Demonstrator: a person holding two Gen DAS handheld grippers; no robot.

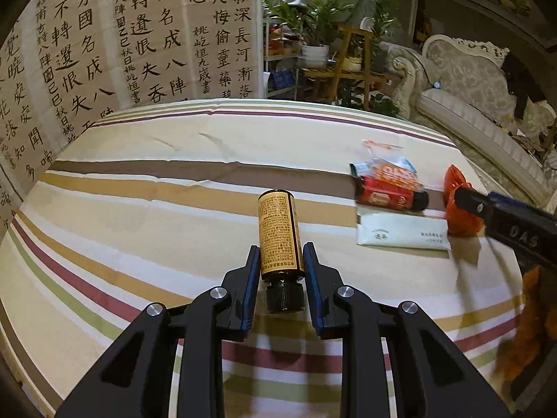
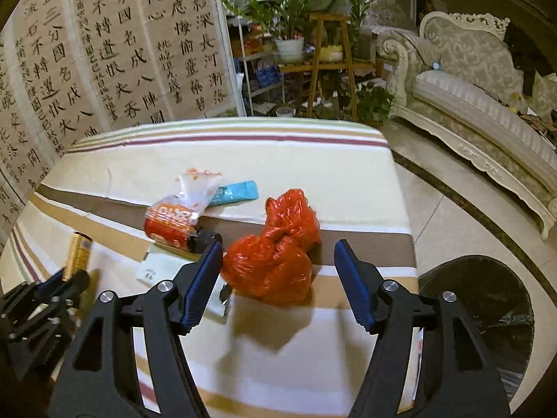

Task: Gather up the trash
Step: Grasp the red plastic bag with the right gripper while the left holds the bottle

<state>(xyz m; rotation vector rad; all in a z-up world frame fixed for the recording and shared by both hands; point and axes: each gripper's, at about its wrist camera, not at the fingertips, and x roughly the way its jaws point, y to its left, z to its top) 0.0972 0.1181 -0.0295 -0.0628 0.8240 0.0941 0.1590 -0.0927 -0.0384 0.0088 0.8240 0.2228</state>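
On the striped tablecloth, trash remains: left gripper clamps the bottle; right gripper gapes around the red bag, wrappers just beyond.

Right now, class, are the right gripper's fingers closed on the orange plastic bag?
No: the right gripper is open, its fingers spread either side of the orange plastic bag.

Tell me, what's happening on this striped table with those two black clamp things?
A person is clearing trash with a handheld gripper in each hand. The left gripper sits around a small bottle with a yellow label lying on the striped tablecloth, fingers close on either side. The right gripper is wide open at a knotted orange plastic bag, not yet gripping it. A red snack wrapper, a teal packet and a white packet lie nearby.
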